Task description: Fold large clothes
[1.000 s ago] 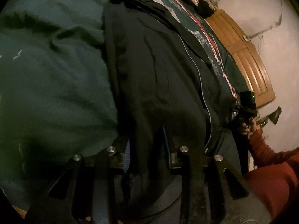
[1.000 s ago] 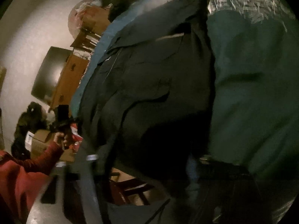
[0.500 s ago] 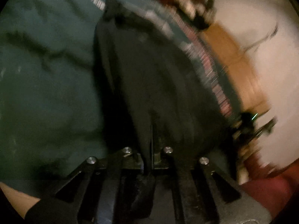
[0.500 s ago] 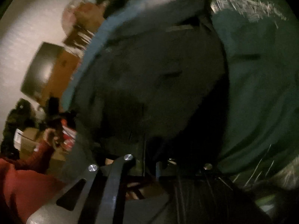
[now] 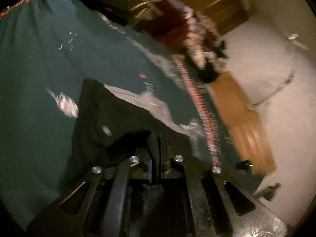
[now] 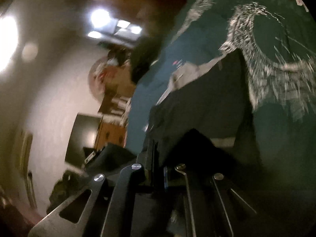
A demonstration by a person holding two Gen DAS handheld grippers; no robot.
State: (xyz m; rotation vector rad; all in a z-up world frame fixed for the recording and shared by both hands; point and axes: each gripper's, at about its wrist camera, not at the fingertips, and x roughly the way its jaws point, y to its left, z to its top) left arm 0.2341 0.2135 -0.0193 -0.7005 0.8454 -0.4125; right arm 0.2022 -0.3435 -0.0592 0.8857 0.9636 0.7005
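L gripper (image 5: 157, 152) is clamped on a fold of the black jacket (image 5: 118, 122); its jaws came together within the last sec. R gripper (image 6: 156, 158) pinches the same jacket (image 6: 197, 106) at another edge, jaws nearly together. Jacket hangs lifted from both grips over the teal bedspread (image 5: 49, 59), grey lining showing along the top edge. L view alone shows wooden doors (image 5: 243, 122) & a red-patterned spread border. R view alone shows ceiling lights (image 6: 100, 17), a dark TV (image 6: 83, 136) & the spread's white feather print (image 6: 276, 69).
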